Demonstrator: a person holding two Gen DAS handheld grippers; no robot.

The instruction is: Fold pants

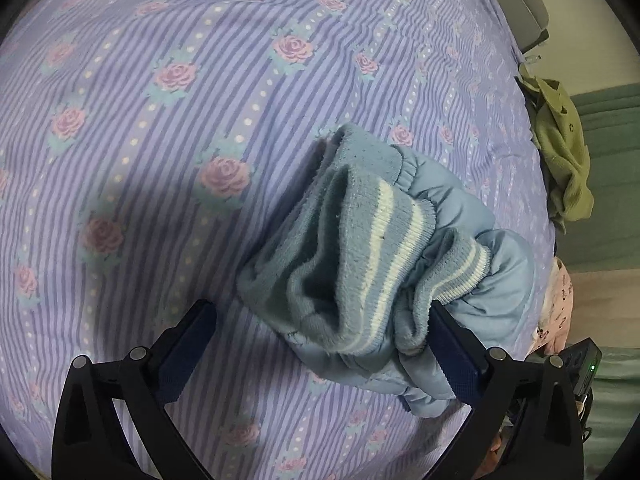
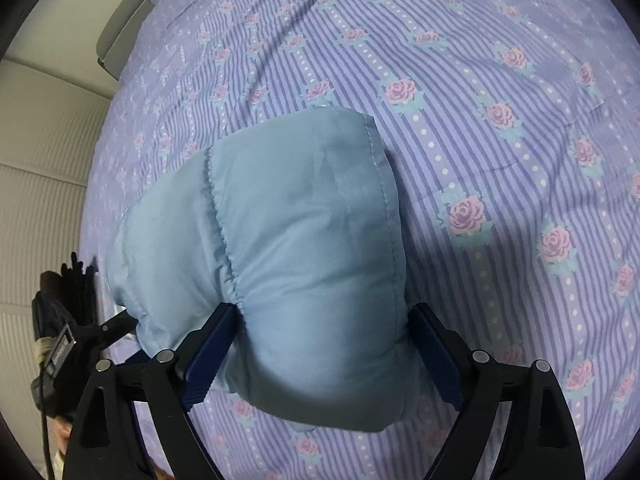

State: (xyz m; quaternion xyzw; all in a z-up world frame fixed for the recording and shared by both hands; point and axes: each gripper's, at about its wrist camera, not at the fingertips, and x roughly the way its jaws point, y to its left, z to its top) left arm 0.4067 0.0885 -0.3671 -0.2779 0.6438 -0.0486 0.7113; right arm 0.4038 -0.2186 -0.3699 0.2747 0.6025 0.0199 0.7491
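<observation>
The light blue padded pants (image 1: 400, 256) lie bunched on the bed sheet (image 1: 200, 120), their ribbed cuffs with white stripes (image 1: 384, 240) facing the left wrist camera. My left gripper (image 1: 320, 344) is open, with the cuffs between its fingers and cloth draped against the right finger (image 1: 456, 360). In the right wrist view the smooth padded part of the pants (image 2: 304, 264) fills the gap of my right gripper (image 2: 324, 352). Its jaws stand wide on either side of the bundle, touching the cloth without a clear pinch.
The bed is covered by a purple striped sheet with pink roses (image 2: 500, 140). An olive green garment (image 1: 564, 152) and a pink patterned cloth (image 1: 556, 312) lie at the bed's right edge. A white wall (image 2: 44, 184) is at the left.
</observation>
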